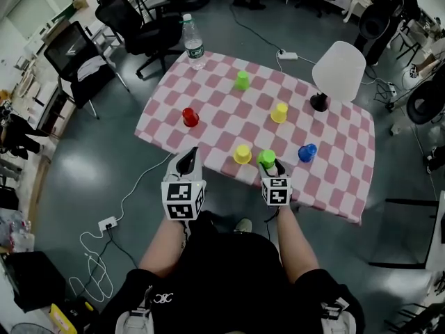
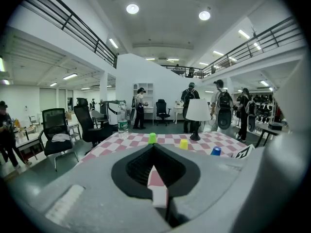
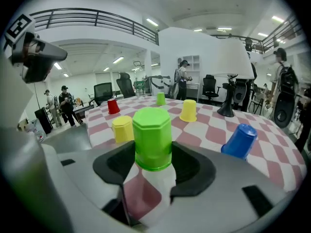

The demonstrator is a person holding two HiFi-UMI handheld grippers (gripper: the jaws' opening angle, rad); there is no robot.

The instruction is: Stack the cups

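Cups [image 1: 279, 113] stand upside down, each on its own, on the checked table [image 1: 334, 160]: a red cup [image 1: 189, 117] at the left, a blue cup [image 1: 306, 152] at the right, two yellow and two green among them. The near green cup [image 3: 152, 139] stands by the near edge between the right gripper's [image 1: 275, 164] fingers, which press on both its sides. The left gripper [image 1: 188, 155] hovers at the table's near left edge, fingers drawn together on nothing.
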